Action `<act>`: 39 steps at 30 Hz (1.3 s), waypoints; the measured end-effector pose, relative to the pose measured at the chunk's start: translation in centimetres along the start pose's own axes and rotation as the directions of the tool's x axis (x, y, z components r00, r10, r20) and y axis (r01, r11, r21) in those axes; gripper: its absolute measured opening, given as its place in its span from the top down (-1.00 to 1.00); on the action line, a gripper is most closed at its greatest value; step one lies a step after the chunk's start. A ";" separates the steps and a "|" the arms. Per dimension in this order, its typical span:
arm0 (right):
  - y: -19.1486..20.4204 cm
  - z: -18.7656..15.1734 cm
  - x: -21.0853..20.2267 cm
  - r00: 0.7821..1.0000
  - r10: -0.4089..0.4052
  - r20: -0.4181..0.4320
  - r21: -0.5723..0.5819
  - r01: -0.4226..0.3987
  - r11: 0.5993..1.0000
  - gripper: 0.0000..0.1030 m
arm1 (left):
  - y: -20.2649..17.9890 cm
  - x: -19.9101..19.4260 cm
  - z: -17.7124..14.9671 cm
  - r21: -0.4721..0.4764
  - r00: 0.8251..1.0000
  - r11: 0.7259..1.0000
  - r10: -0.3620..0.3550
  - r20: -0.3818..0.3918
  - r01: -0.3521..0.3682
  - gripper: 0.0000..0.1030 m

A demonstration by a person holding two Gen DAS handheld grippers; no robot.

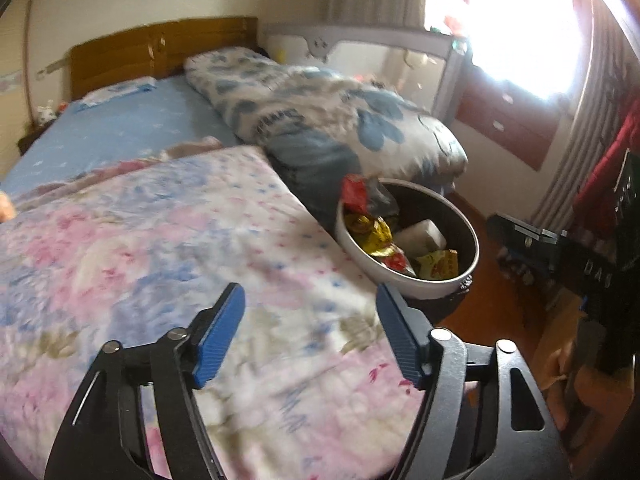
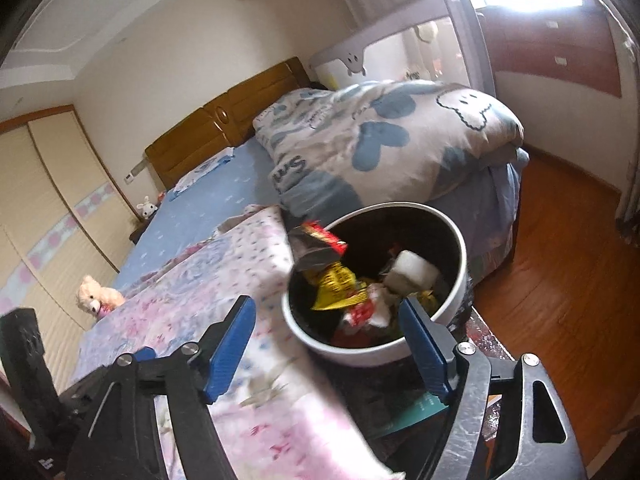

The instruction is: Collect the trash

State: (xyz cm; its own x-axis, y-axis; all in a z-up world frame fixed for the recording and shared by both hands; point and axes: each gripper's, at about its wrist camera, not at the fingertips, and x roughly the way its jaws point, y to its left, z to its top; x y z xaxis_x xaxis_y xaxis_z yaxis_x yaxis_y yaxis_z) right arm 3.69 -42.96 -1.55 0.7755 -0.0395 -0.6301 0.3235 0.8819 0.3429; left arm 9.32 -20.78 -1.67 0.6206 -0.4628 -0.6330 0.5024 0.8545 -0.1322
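I found both tools empty at this moment. The left gripper stood with its blue pads spread wide and nothing between them, hovering over the pink flowered blanket on the bed. The right gripper was likewise spread wide and held nothing; its right pad sat in front of the near rim of the bin, and its left pad was over the blanket.

The bin, round with a white rim and dark inside, stood just beside the foot corner of the bed, touching the blanket's edge as far as I could tell. Trash lay inside it: a yellow wrapper, a white block, and red and white scraps. A red and grey wrapper sat at the bin's rim on the bed side, blurred; I could not tell whether it rested on the rim or was in the air.

Beyond the bin, a blue and white quilt lay heaped on the bed. A teddy bear sat at the blanket's far edge from the bin.
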 end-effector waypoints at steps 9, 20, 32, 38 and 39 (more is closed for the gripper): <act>6.6 0.1 -6.1 0.981 0.005 0.194 -0.164 0.027 0.986 -1.00 | 2.4 -8.9 -0.7 -0.060 0.954 0.983 0.185 0.238 -0.175 -1.00; 8.8 -3.6 -5.5 0.961 -0.014 0.275 -0.238 0.082 0.968 -1.00 | 3.9 -9.7 -3.1 -0.072 0.898 0.944 0.329 0.293 -0.322 -1.00; 8.5 -4.9 -4.0 0.970 -0.029 0.241 -0.244 0.089 0.966 -1.00 | 4.1 -9.7 -3.6 -0.080 0.882 0.930 0.364 0.299 -0.357 -1.00; 8.4 -5.0 -4.0 0.968 -0.036 0.248 -0.246 0.099 0.964 -1.00 | 4.2 -9.7 -3.6 -0.078 0.882 0.930 0.364 0.300 -0.358 -1.00; 8.3 -5.0 -4.0 0.968 -0.037 0.249 -0.247 0.101 0.964 -1.00 | 4.2 -9.8 -3.6 -0.079 0.882 0.931 0.362 0.300 -0.356 -1.00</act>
State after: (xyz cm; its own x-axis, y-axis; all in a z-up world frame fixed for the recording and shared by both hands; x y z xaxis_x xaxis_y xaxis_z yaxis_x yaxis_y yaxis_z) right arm 0.58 -33.11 0.38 0.8734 -0.1880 -0.4492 0.2557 0.9621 0.0945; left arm 3.20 -11.86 1.22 0.9103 -0.1697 -0.3776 0.1999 0.9789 0.0419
